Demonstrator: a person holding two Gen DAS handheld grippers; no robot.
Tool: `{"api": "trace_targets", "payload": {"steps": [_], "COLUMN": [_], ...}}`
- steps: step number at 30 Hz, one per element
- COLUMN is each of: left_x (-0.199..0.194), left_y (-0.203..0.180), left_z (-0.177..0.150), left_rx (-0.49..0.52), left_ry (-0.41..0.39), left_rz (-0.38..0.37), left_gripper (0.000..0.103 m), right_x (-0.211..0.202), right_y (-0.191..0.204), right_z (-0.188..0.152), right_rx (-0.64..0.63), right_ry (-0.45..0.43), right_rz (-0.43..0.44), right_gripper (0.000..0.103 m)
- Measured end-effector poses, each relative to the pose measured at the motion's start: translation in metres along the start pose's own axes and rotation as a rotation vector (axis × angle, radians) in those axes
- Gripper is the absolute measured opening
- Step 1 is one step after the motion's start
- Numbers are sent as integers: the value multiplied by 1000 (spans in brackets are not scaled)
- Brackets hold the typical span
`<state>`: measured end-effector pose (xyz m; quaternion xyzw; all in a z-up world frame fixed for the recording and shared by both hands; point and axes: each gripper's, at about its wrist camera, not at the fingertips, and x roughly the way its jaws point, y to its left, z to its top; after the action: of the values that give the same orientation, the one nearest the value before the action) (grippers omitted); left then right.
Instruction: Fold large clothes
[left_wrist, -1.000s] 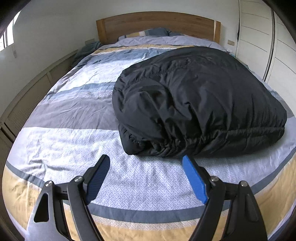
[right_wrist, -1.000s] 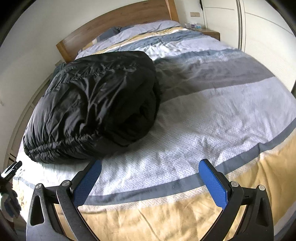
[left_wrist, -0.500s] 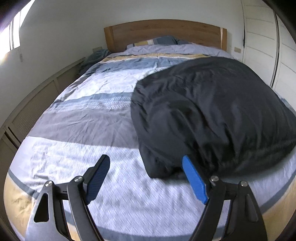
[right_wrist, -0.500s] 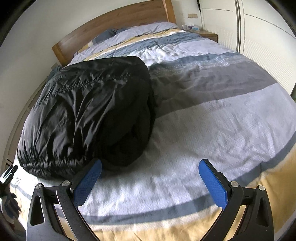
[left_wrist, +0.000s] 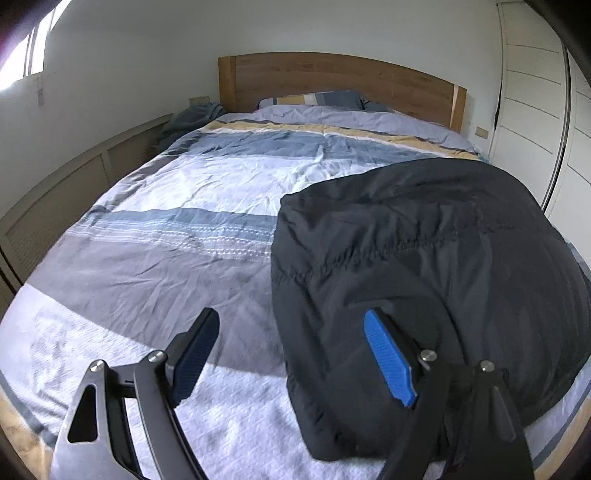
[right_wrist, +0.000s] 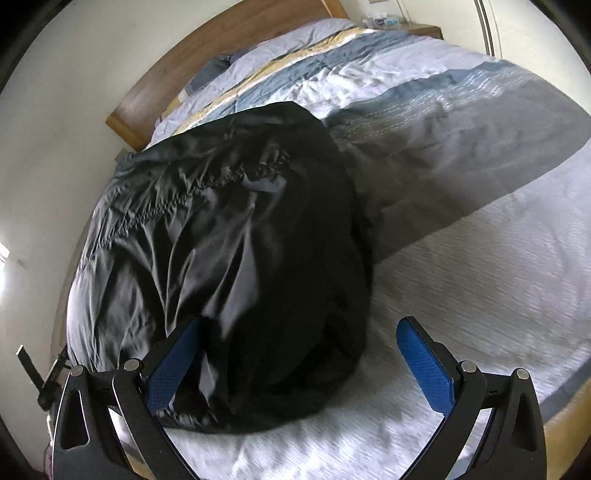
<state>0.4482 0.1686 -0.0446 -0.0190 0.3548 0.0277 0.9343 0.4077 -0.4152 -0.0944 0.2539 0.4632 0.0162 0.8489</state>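
The black puffy jacket (left_wrist: 424, 258) is lying bundled on the bed (left_wrist: 166, 229), and both tools are hanging spread wide, grasping nothing: left tool (left_wrist: 291, 358) and right tool (right_wrist: 299, 365) straddling its opposite near edges, likely lining up a grip.

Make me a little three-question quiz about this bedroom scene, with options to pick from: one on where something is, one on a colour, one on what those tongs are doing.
1. Where does the folded jacket lie?
A. on the striped bedcover
B. on the floor
C. on the pillow

2. What colour is the jacket?
A. red
B. black
C. white

3. How do the left tongs and right tongs stand?
A. both clamped on the jacket
B. one open, one shut
C. both open

Answers:
1. A: the bundle rests on the bedcover, well short of the wooden headboard.
2. B: its shiny fabric is black in both views.
3. C: a wide gap separates each pair of blue pads.
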Motion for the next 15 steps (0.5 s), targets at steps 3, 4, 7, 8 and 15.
{"api": "trace_targets", "payload": {"steps": [3,4,7,8,15], "left_x": [7,9,16,20,41], "left_y": [3,3,6,7,12], "left_z": [2,3,6,8,11], "left_rx": [-18,-23,-34,-40,-68], "left_ry": [-1,-2,3,10,71], "left_rz": [-30,-36,-58,-68,-87], "left_gripper": [80,80,80,80,80], "right_x": [7,8,8,9,14], "right_y": [4,5,7,7,3], "right_z": [5,5,7,7,10], "right_rx": [-16,-17,-30,-32,-23], "right_ry": [12,16,21,22,37], "right_rz": [-15,-16,-36,-39,-59], "right_gripper": [102,102,102,102,102]}}
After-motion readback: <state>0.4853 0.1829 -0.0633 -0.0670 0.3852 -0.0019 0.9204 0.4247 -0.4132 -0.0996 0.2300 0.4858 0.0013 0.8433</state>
